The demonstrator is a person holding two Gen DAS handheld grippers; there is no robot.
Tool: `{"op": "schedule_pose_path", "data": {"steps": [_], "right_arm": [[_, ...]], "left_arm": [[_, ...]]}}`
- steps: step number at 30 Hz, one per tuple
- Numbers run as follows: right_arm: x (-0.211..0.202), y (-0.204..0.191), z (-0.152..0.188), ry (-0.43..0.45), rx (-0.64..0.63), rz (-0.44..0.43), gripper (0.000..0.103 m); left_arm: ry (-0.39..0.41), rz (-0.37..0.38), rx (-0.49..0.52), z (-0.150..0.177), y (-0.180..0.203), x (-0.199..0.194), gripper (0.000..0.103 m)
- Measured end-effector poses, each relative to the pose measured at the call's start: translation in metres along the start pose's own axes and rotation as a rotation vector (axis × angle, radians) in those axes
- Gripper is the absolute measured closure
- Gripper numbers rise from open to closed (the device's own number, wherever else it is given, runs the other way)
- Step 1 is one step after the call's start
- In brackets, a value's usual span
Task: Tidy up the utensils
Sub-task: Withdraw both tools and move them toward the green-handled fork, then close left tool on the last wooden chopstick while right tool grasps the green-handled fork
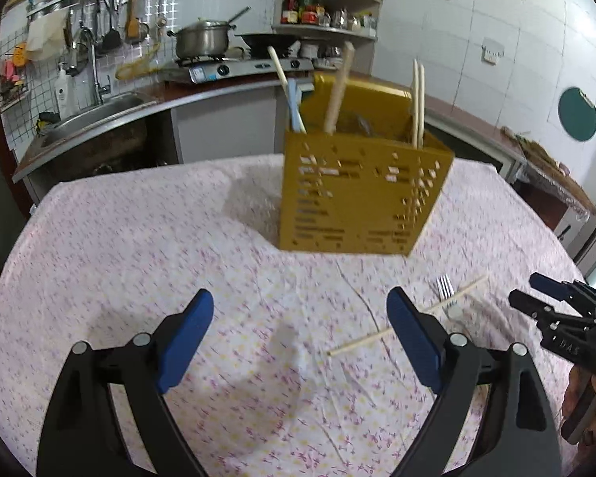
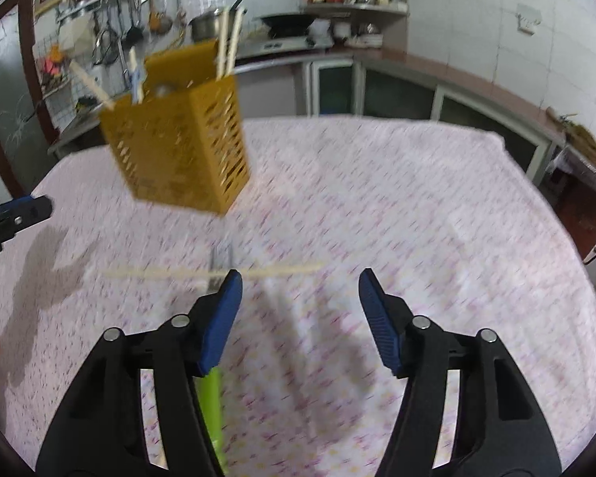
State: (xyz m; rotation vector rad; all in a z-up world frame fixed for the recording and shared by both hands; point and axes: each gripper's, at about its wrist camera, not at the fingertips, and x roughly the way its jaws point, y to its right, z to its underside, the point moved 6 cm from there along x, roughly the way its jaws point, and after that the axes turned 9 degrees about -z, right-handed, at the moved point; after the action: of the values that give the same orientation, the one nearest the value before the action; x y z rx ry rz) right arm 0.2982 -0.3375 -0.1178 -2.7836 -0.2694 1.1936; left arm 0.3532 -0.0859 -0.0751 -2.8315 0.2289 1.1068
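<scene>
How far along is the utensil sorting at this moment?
Mostly done: the yellow holder already stands loaded with chopsticks and several handles. Nothing is in hand: the left gripper and right gripper both hang over the cloth with jaws open and empty. Left: one chopstick and a green-handled fork lie crossed on the tablecloth.

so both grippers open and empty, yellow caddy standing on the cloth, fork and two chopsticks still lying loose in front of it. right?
One thing off: only one chopstick lies loose, across the fork, as the left wrist view shows. The other chopsticks stand in the caddy. The rest holds: left gripper and right gripper are open and empty.
</scene>
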Motion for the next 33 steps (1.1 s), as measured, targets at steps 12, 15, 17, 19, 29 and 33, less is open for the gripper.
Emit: {"op": "schedule_pose_path", "data": {"steps": [12, 15, 17, 19, 29, 33], "right_arm": [[0.013, -0.016, 0.032, -0.08, 0.006, -0.031, 0.049], [0.013, -0.021, 0.039, -0.091, -0.003, -0.041, 0.049], [0.014, -0.023, 0.044, -0.101, -0.008, -0.044, 0.05], [0.013, -0.023, 0.046, -0.1, -0.002, -0.044, 0.05], [0.01, -0.031, 0.051, -0.111, -0.007, -0.072, 0.057], [0.012, -0.032, 0.051, -0.118, -0.003, -0.082, 0.057]], "left_arm": [[-0.043, 0.042, 0.027, 0.015, 0.017, 0.023, 0.017], [-0.052, 0.055, 0.088, 0.021, 0.031, 0.031, 0.026], [-0.06, 0.052, 0.116, 0.024, 0.037, 0.037, 0.029], [-0.074, 0.063, 0.139, 0.03, 0.044, 0.042, 0.034], [-0.117, 0.103, 0.225, 0.043, 0.068, 0.055, 0.065], [-0.124, 0.106, 0.26, 0.048, 0.074, 0.057, 0.066]]}}
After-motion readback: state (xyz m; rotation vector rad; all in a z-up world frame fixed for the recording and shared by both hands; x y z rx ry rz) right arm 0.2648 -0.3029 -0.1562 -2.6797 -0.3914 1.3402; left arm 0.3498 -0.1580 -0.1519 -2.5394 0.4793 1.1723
